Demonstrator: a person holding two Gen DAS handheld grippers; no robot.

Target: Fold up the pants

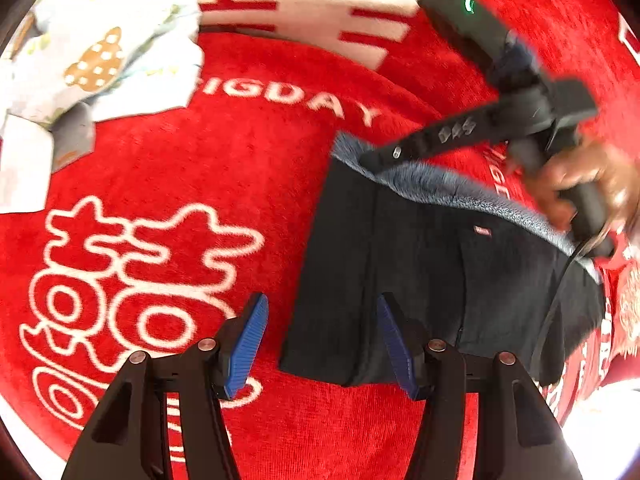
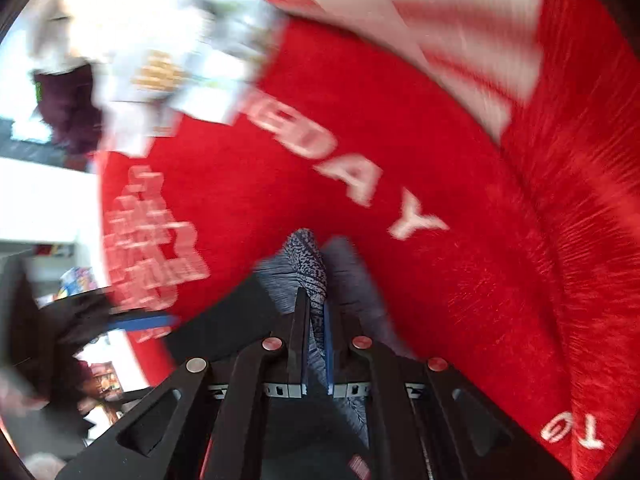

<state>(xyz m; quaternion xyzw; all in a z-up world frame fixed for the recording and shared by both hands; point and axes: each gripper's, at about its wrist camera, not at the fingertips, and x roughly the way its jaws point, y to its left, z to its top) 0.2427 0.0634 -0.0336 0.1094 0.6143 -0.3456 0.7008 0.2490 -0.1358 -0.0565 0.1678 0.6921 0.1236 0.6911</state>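
Note:
The black pants (image 1: 420,280) lie in a folded block on the red blanket (image 1: 240,168), with their grey fleece lining (image 1: 440,184) showing along the far edge. My left gripper (image 1: 324,344) hangs open over the pants' near left corner, one blue pad above the blanket and the other above the black cloth. A hand (image 1: 580,184) holds my right gripper (image 1: 372,160), which reaches in from the right onto the fleece edge. In the right wrist view my right gripper (image 2: 314,300) is shut on a raised fold of that grey lining (image 2: 308,264).
A heap of white printed clothes (image 1: 108,52) lies at the blanket's far left, with a dark purple garment (image 2: 68,112) beside it. A red-and-white patterned cloth (image 1: 304,4) covers the far side. The blanket's rounded edge (image 2: 120,280) drops off at the left.

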